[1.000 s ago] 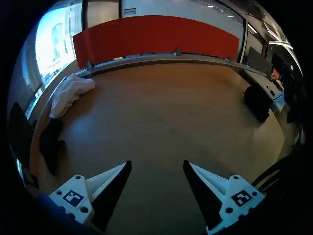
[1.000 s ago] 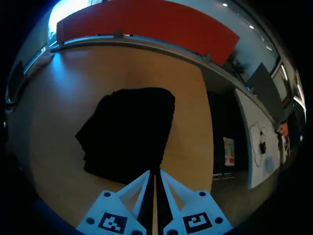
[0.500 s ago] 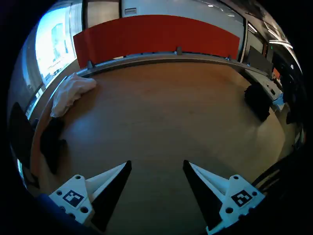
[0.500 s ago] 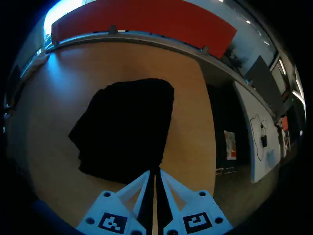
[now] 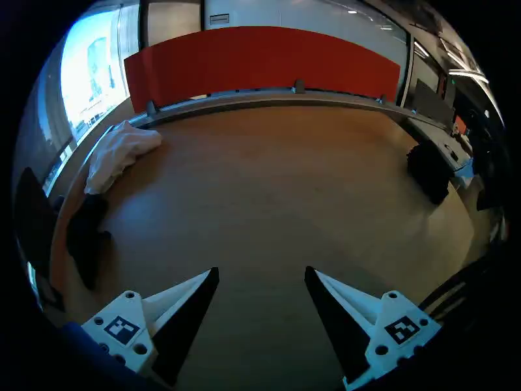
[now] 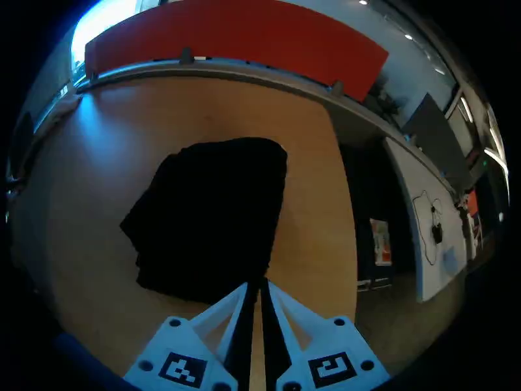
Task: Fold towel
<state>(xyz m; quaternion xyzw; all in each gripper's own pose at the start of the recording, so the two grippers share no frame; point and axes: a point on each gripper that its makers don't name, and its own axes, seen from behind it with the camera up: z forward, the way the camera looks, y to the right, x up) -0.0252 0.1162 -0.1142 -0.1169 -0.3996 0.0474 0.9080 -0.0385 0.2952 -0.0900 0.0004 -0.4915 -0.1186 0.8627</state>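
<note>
Your right hand-held gripper [image 6: 258, 283] is almost closed, and the near corner of the black towel [image 6: 208, 215] seems to be pinched between its fingers. The towel stretches away from it, forward and a little left, near the right edge of the surface [image 6: 84, 195]. Your left hand-held gripper [image 5: 261, 270] is wide open, empty and well apart.

We see cold daylight pouring in from the window [image 5: 91, 72] at far left, blown out to white and laying a bluish sheen on the wooden table [image 6: 84, 130]. The right side falls dim. The black towel [image 6: 208, 215] reads as a featureless silhouette. Fisheye distortion bows the red partition [image 5: 260, 58]; focus is crisp.
</note>
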